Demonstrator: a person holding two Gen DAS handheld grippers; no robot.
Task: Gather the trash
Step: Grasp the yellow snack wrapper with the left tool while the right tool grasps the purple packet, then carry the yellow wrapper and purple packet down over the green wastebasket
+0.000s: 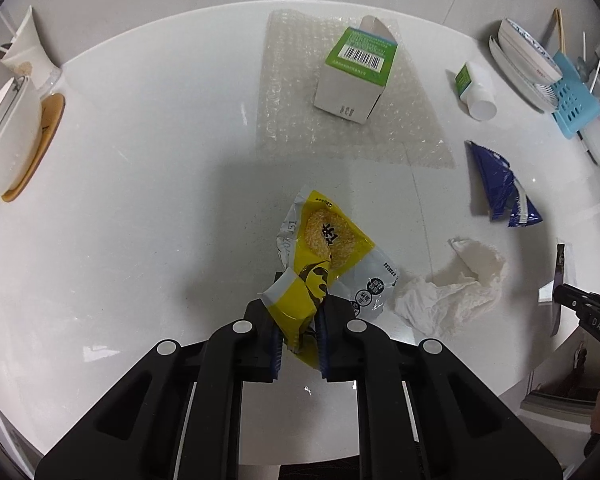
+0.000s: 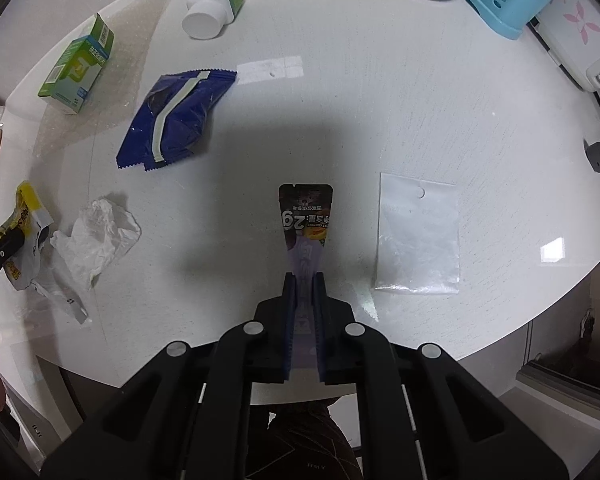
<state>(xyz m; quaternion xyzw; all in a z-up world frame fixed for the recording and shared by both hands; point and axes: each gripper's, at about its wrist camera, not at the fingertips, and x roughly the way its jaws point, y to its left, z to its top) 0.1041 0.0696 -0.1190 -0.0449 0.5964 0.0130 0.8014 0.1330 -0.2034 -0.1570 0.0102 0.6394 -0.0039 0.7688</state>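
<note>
My left hand-held gripper (image 1: 300, 320): clamped on yellow snack wrapper (image 1: 320, 248), stamped "J51".
My right hand-held gripper (image 2: 303, 292): pinching dark sachet (image 2: 306, 216), printed "2g".
Surface (image 1: 140, 200): barcoded green box (image 1: 354, 76), blue wrapper (image 2: 176, 116).

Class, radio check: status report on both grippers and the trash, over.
Left gripper shut on yellow wrapper. Right gripper shut on dark sachet. Tissue, blue wrapper still on table. Nothing blocking.

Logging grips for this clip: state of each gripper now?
Left gripper: closed on the yellow snack wrapper.
Right gripper: closed on the dark sachet.
</note>
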